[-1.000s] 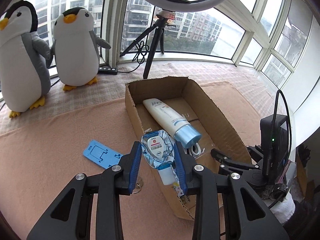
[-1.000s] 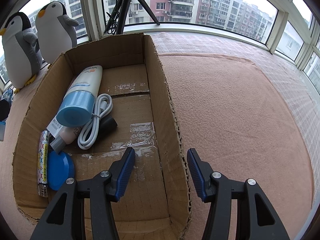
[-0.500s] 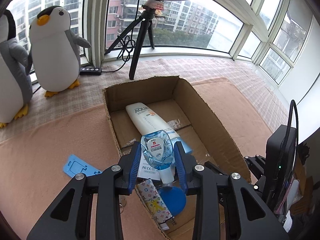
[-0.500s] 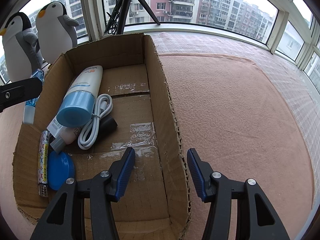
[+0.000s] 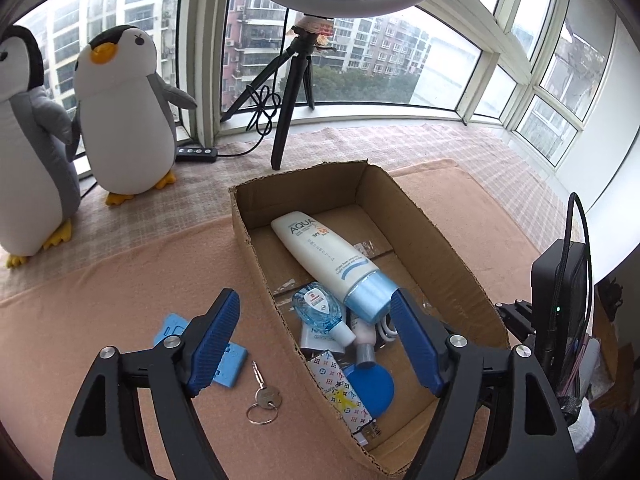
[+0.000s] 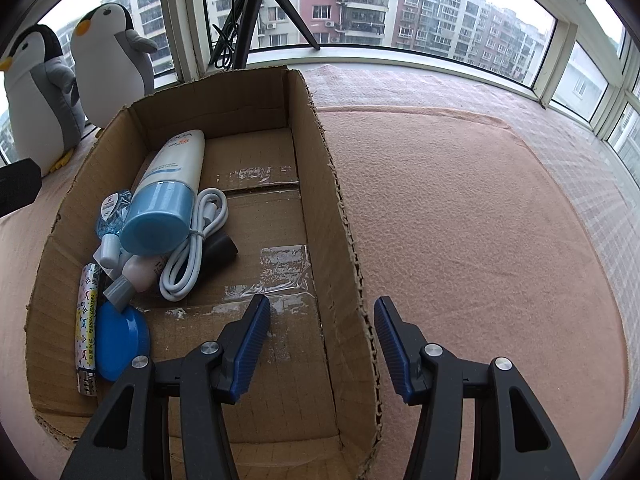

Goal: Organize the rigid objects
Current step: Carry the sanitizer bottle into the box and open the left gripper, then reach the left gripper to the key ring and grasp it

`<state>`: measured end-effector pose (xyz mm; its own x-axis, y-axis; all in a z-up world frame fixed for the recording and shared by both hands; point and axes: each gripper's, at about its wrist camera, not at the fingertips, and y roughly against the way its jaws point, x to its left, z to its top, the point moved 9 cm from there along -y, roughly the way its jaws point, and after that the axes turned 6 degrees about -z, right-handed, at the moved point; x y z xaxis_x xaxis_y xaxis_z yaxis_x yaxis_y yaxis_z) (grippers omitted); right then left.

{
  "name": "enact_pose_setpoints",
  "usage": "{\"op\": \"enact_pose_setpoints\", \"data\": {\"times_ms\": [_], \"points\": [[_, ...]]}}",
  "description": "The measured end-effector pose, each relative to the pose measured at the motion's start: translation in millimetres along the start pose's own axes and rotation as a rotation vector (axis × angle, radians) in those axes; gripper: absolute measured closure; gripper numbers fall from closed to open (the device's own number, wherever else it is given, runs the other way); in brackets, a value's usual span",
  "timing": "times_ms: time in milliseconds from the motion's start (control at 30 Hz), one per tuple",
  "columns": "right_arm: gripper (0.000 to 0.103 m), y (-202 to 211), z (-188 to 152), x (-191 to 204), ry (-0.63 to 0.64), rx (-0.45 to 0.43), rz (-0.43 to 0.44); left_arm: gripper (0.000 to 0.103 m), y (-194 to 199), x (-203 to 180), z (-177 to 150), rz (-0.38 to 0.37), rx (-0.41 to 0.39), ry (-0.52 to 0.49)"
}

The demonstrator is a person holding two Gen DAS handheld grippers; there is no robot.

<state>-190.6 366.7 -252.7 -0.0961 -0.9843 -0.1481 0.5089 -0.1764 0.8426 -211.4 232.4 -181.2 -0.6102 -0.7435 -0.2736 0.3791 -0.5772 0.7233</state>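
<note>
Our left tool [image 5: 314, 340] hangs wide and empty over the box's [image 5: 256, 256] left wall. The key [image 5: 263, 392] lies on the blanket just left of the box, below this tool, long axis near-to-far. Our right tool [image 6: 322, 340], also wide, straddles the right wall, farther off.

The cardboard box [image 6: 344, 216] is raw brown corrugated board, matt, with ragged torn edges and shiny strips of clear tape across its floor. Inside, the sunscreen tube [image 5: 324, 256] is smooth glossy plastic, and the small blue bottle [image 5: 318, 310] is clear, glassy-looking plastic. The white cable [image 6: 192, 248] looks rubbery and sleek. On the tabletop a peach blanket [image 6: 460, 220] lies soft and fuzzy. The key [image 5: 264, 394] is bright metal. The left claw [image 5: 316, 340] has ribbed blue pads on matt black plastic arms.
</note>
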Motion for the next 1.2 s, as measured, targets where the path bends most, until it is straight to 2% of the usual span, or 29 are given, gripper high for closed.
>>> {"op": "enact_pose_setpoints", "data": {"times_ms": [300,533,767,867,933,1200], "points": [[0.053,0.0,-0.1,-0.2,0.002,0.000,-0.001,0.027,24.0,27.9,-24.2,0.033,0.019,-0.033],[0.053,-0.5,0.1,-0.4,0.002,0.000,-0.004,0.028,33.9,32.3,-49.7,0.048,0.058,-0.109],[0.053,-0.2,-1.5,-1.7,0.009,0.001,-0.006,0.043,29.4,35.5,-74.9,0.046,0.132,-0.178],[0.053,-0.3,-1.4,-1.6,0.009,0.001,-0.006,0.045,24.3,31.9,-84.5,0.028,0.162,-0.225],[0.053,-0.3,-1.3,-1.5,0.009,0.002,-0.006,0.050,19.7,30.8,-90.1,0.021,0.185,-0.245],[0.053,-0.4,-1.1,-1.4,0.009,0.002,-0.006,0.062,0.1,31.8,-94.5,0.037,0.217,-0.308]]}}
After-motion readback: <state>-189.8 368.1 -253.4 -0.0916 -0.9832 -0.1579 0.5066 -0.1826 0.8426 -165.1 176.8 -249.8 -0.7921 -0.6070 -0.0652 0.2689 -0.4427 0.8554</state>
